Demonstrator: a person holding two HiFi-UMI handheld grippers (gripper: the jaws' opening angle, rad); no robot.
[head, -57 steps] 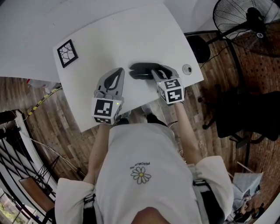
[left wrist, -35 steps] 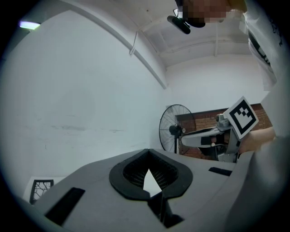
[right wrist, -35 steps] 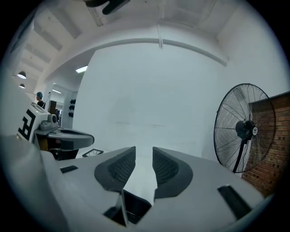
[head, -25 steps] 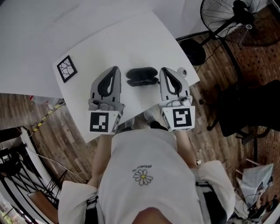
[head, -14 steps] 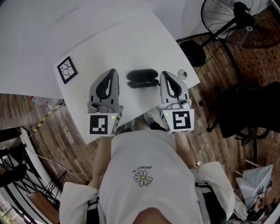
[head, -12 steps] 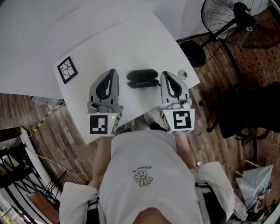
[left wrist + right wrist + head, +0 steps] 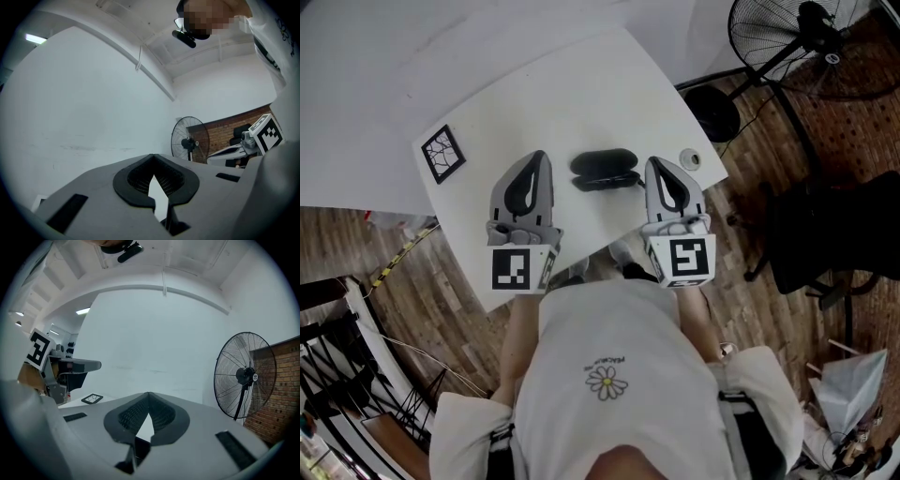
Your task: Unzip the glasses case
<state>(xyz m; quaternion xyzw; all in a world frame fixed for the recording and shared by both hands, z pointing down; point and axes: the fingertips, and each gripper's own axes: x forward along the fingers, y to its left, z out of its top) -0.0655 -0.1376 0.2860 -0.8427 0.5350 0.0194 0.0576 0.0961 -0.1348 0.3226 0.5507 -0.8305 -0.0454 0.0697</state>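
White table (image 7: 581, 84) fills the head view, and the dark glasses case (image 7: 604, 169) lies crosswise near its front edge, between the left gripper (image 7: 539, 157) and the right gripper (image 7: 657, 163); both rest flat beside it and apart from it, which I read as a parked pose that leaves the zip untouched. From the left gripper view the tips are pressed together on nothing, aimed past the case at the wall and a fan (image 7: 188, 140). From the right gripper view the jaws likewise meet empty, the case out of sight.
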